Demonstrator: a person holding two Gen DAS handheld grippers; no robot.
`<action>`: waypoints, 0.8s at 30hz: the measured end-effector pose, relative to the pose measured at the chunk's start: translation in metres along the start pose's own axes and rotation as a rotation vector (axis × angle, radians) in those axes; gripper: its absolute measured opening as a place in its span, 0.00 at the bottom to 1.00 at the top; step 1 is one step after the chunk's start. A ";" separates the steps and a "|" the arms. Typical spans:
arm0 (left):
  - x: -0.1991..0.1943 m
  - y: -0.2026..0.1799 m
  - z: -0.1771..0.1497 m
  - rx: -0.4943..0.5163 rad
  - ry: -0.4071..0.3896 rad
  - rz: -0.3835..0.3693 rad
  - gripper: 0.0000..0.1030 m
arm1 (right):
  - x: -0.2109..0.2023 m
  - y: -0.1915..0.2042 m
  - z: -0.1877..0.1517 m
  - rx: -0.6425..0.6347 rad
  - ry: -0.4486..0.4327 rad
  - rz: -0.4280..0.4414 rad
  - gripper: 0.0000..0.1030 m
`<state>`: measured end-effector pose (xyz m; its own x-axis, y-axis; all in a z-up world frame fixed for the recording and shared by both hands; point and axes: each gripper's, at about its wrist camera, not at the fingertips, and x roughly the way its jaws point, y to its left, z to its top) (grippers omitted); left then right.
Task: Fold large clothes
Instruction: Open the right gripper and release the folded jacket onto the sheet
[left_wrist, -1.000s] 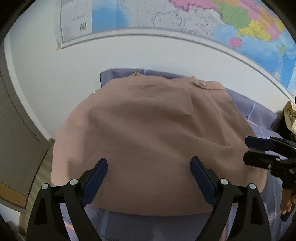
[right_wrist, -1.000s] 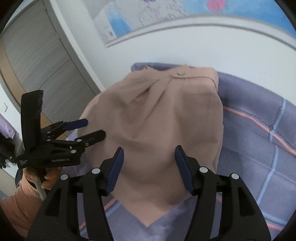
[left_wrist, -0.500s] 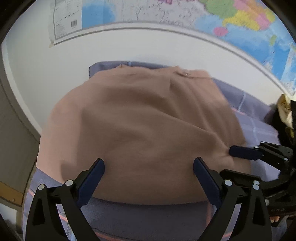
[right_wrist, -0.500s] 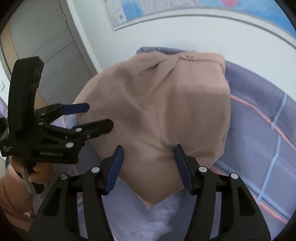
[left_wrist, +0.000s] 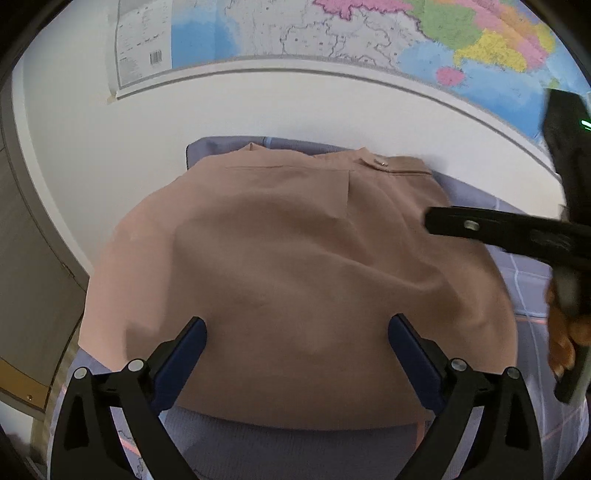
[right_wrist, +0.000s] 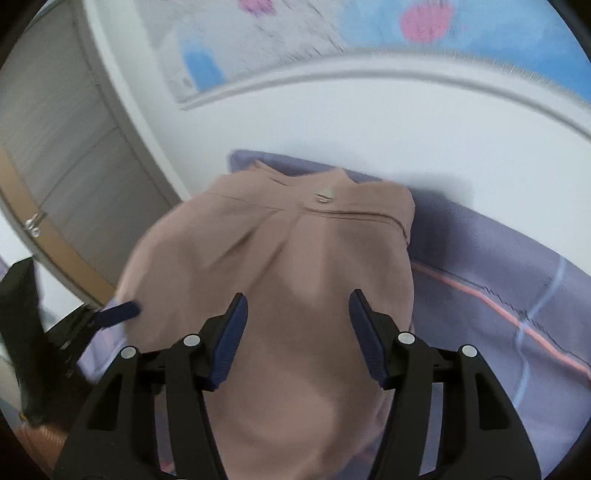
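Garment (left_wrist: 295, 280), one piece, pinkish-tan, lies spread on a lilac sheet (right_wrist: 498, 266) with orange and pale-blue lines. What the sheet covers is hidden. The garment's collar end, bearing one metal snap (right_wrist: 324, 194), points toward the white wall (left_wrist: 147, 155). Its near hem lies just under the left gripper (left_wrist: 297, 354). In the right wrist view the near hem is hidden behind the right gripper (right_wrist: 297, 332).

Left gripper: jaws opening, at their widest, above the near hem. No cloth sits between the pads; nothing is held.

Right gripper: jaws about half open, above the cloth. No fold rises between the pads; nothing is held. In the left wrist view one black finger (left_wrist: 491, 230) of it reaches in over the garment's right side, blurred; its second finger cannot be made out. A hand (left_wrist: 565, 332) on its handle is cut off at the frame edge.

Count: two grippers, one garment, one sheet, one wall map (left_wrist: 351, 33), cut off at the top.

Edges: the garment's left side overhangs or reaches the sheet's left border; which one cannot be told. A door (right_wrist: 62, 147) stands close on that side. Bare sheet lies open to the right of the garment. The far end nearly meets the wall.
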<state>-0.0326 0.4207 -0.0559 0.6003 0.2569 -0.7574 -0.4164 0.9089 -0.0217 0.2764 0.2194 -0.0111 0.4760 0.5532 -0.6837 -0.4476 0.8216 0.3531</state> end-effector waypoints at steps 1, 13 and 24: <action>0.001 0.000 0.000 0.000 -0.002 0.003 0.93 | 0.012 -0.002 0.001 0.006 0.034 -0.001 0.53; -0.004 -0.012 -0.001 0.013 0.000 0.089 0.93 | -0.026 0.007 -0.036 0.009 -0.047 0.025 0.69; -0.042 -0.027 -0.007 -0.042 -0.042 0.103 0.93 | -0.086 0.036 -0.094 -0.093 -0.192 -0.056 0.94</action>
<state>-0.0518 0.3827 -0.0280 0.5808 0.3626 -0.7288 -0.5049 0.8628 0.0268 0.1480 0.1884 0.0003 0.6335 0.5303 -0.5635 -0.4799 0.8405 0.2514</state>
